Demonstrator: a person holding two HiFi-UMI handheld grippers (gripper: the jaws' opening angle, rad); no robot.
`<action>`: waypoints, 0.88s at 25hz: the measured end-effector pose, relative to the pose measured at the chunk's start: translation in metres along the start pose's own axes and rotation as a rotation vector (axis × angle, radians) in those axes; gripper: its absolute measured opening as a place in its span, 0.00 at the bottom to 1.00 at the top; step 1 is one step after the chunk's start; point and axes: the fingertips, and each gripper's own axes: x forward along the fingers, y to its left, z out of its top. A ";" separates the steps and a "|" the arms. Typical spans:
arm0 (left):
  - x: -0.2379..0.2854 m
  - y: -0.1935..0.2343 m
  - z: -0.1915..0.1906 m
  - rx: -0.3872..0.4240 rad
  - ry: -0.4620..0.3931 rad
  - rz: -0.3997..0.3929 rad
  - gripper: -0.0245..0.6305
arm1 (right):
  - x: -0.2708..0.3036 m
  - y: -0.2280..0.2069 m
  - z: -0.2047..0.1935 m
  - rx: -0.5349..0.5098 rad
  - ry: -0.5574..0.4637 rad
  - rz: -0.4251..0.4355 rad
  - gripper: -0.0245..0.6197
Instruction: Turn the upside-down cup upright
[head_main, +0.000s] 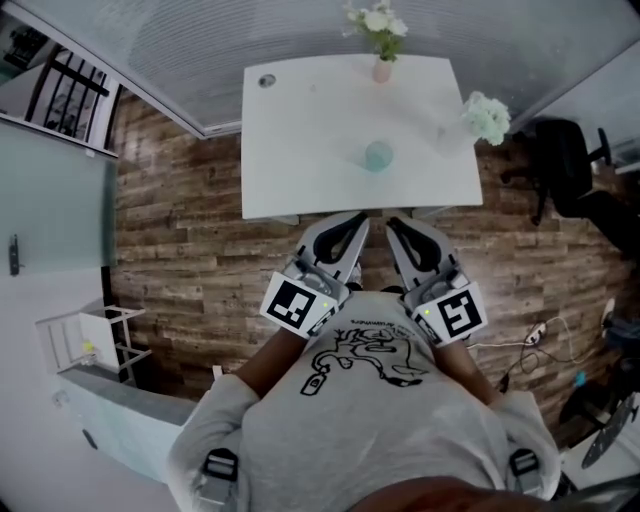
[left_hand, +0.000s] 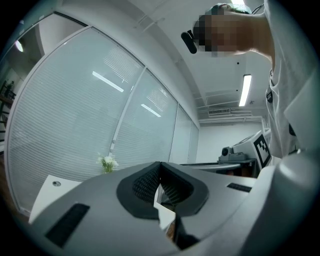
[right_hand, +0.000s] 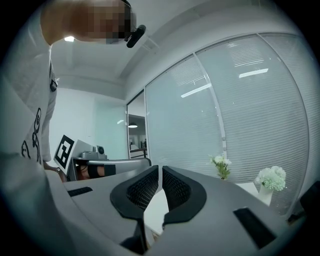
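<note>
Hovering short of the white worktop (head_main: 290, 150), both grippers pointed level toward it from in front of the person's chest. The left gripper (left_hand: 160, 167) was fully closed, its ribbed pads (left_hand: 146, 182) pressed together with nothing between them. The right gripper (right_hand: 160, 172) was closed too, bar a hairline slit between its pads, and it was just as empty.

Ahead of both gripper tips, well apart from them and roughly on the line between the two, the cup (head_main: 378, 155) sat on the worktop. From overhead it was only a pale teal round shape, blurred, so which way up it stood could not be told. Neither gripper view showed it: each gripper's own grey body filled the lower frame and blocked that part of the worktop.

Farther beyond the cup, at the worktop's far edge, stood a pink vase (head_main: 382, 70) with pale flowers. Off toward the right gripper's side was a white flower bunch (head_main: 487, 117), its holder too faint to make out. A small round fitting (head_main: 266, 80) sat at the far corner on the left gripper's side, detail unclear.

Each gripper's marker cube (head_main: 295, 303) sat close against the person's grey shirt (head_main: 360, 400). A dark office chair (head_main: 565, 170) was cut off at the right edge, on the wooden floor (head_main: 180, 230).
</note>
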 end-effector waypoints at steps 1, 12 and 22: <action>0.001 0.002 0.001 0.000 0.000 -0.004 0.04 | 0.002 -0.001 0.001 -0.001 -0.002 -0.005 0.11; 0.013 0.008 -0.004 -0.020 0.015 -0.025 0.04 | 0.008 -0.013 -0.003 0.004 0.020 -0.037 0.11; 0.044 0.014 -0.008 -0.016 0.031 -0.026 0.04 | 0.017 -0.045 -0.003 0.007 0.024 -0.034 0.11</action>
